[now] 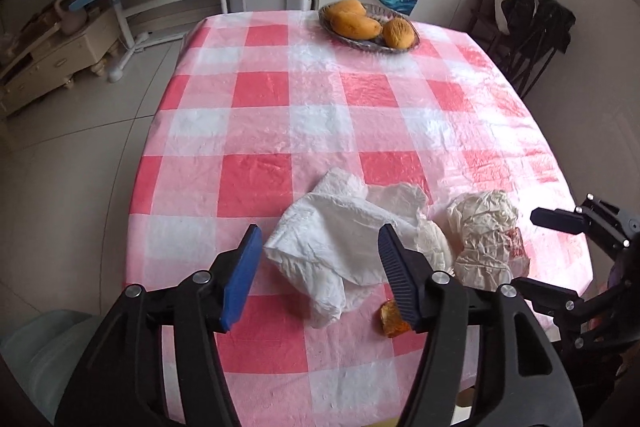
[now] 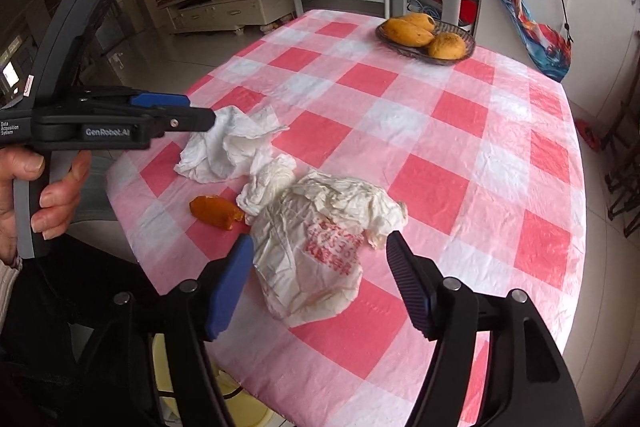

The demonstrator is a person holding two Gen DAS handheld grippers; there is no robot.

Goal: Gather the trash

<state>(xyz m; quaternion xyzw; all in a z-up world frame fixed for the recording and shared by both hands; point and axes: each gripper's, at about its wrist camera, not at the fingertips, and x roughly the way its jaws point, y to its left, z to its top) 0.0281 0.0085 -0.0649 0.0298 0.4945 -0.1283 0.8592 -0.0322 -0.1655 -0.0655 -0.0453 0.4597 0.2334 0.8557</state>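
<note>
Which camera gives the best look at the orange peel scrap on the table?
The right wrist view: the orange peel scrap lies in the open beside the crumpled tissue. In the left wrist view, the left claw hides part of it.

Left gripper [image 1: 318,247] fingers apart over white tissue [image 1: 320,247]; peel [image 1: 394,319] beside.

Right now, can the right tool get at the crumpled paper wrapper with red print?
Probably yes: the right tool is open, and the crumpled paper wrapper with red print lies between its fingers, nothing covering it.
</note>
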